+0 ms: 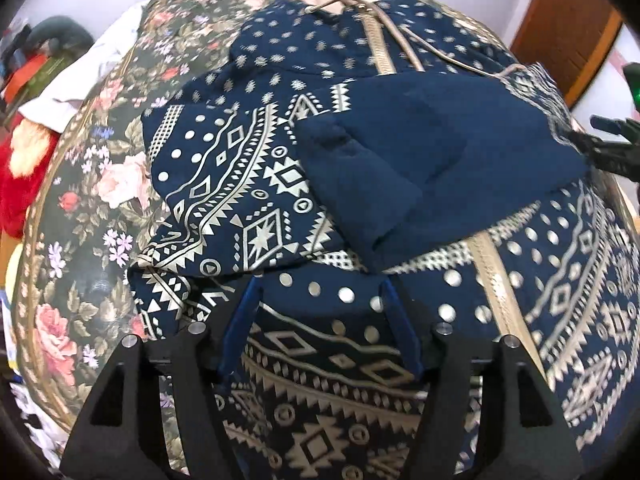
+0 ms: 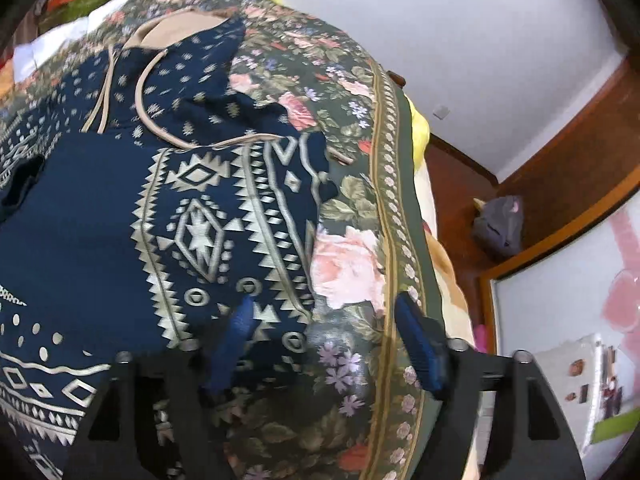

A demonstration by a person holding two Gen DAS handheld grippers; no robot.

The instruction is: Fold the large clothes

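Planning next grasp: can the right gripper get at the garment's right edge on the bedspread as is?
Probably yes. The right gripper is open, straddling the navy garment's edge where it meets the floral bedspread; nothing lies between.

No legible writing anywhere

Neither wrist view shows a word, label, brand or number that can be read; the papers at the right view's edge are too small and blurred.

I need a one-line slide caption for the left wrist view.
Open left gripper above a navy dress with silver geometric print, spread on a floral bedspread.
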